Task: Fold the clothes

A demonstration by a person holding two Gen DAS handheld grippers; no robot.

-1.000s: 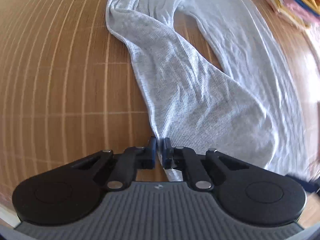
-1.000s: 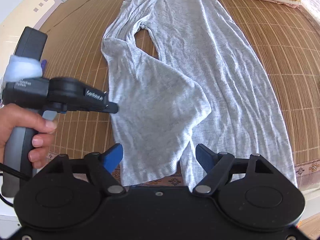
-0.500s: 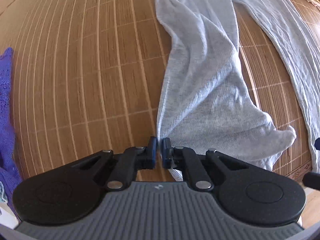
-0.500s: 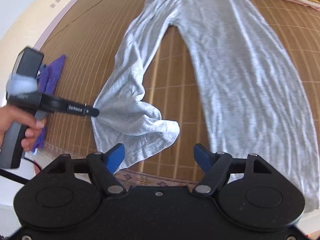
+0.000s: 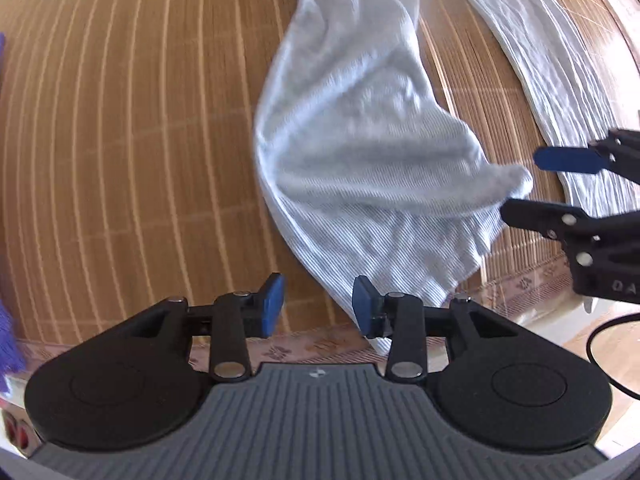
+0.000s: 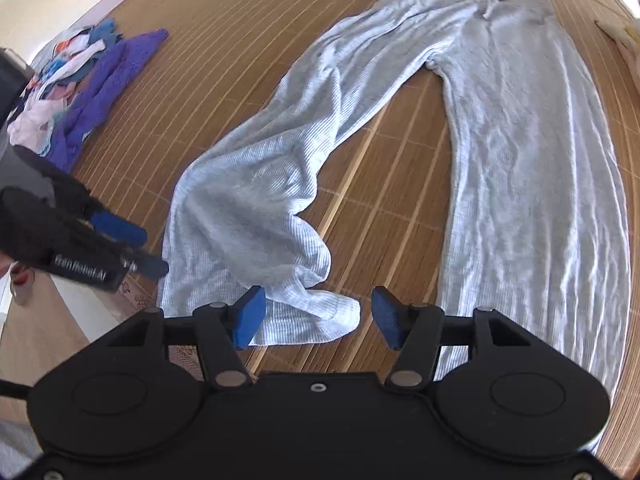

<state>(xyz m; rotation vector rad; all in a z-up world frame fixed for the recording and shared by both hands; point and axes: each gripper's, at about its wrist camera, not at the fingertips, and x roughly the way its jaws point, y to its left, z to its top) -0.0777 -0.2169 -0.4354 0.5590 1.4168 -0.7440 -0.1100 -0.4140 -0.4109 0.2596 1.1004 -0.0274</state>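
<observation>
Left fingers: the left gripper [image 5: 318, 306] pointed down with its blue pads opening; bare mat showed in the gap and the trouser hem lay against the right pad's edge, unpinched.
Right fingers: the right gripper [image 6: 318, 318] was closing, blue pads apart either side of the bunched hem corner, not pressing on it.
Trousers: the light grey ribbed-knit trousers [image 6: 520, 140] lay on the mat, drawstring waistband farthest from the camera; one leg flat and straight, the other twisted and crumpled, its cuff [image 6: 320, 314] folded over.
Mat: a woven bamboo mat [image 6: 240, 40] of narrow brown slats with pale stitch lines and a patterned fabric border.
Heap: a purple knit garment [image 6: 108, 92] beside mixed coloured clothes [image 6: 60, 76] at the mat's far left.
</observation>
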